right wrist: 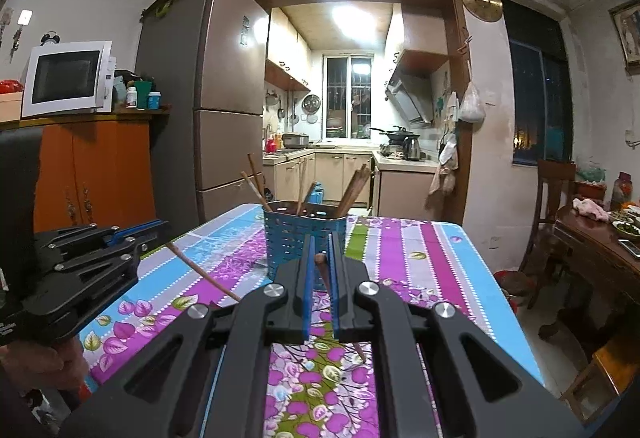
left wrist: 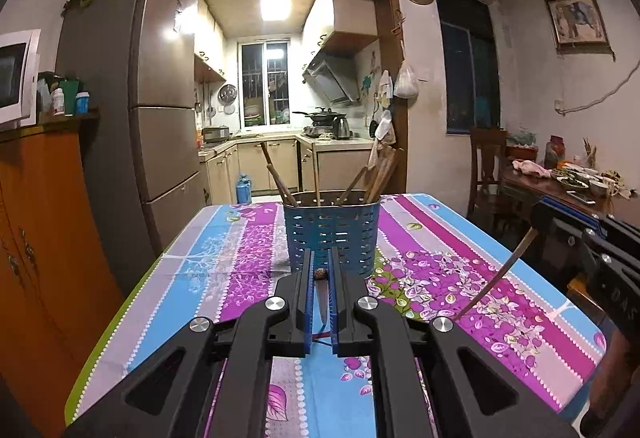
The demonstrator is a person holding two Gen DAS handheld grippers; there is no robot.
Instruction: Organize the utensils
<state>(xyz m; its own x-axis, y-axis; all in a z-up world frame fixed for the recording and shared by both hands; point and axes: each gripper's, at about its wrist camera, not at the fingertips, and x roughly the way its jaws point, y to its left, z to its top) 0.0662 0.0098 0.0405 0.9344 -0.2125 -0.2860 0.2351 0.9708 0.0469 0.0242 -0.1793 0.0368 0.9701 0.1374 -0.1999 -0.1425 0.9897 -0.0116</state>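
A blue perforated utensil basket (left wrist: 331, 234) stands on the table with several wooden chopsticks (left wrist: 276, 178) leaning in it; it also shows in the right wrist view (right wrist: 298, 234). My left gripper (left wrist: 320, 264) is shut on a wooden chopstick (left wrist: 322, 298), just in front of the basket. From the right wrist view that chopstick (right wrist: 200, 272) sticks out of the left gripper (right wrist: 160, 234). My right gripper (right wrist: 320, 250) is shut on another wooden chopstick (right wrist: 323, 270), close before the basket. That stick (left wrist: 496, 278) shows slanting at the right of the left wrist view.
The table carries a flowered purple and blue cloth (left wrist: 432, 278). A fridge (left wrist: 160, 110) and an orange cabinet (left wrist: 48, 222) stand to the left. A wooden chair (right wrist: 552, 206) and a dining table with dishes (right wrist: 600, 238) stand to the right.
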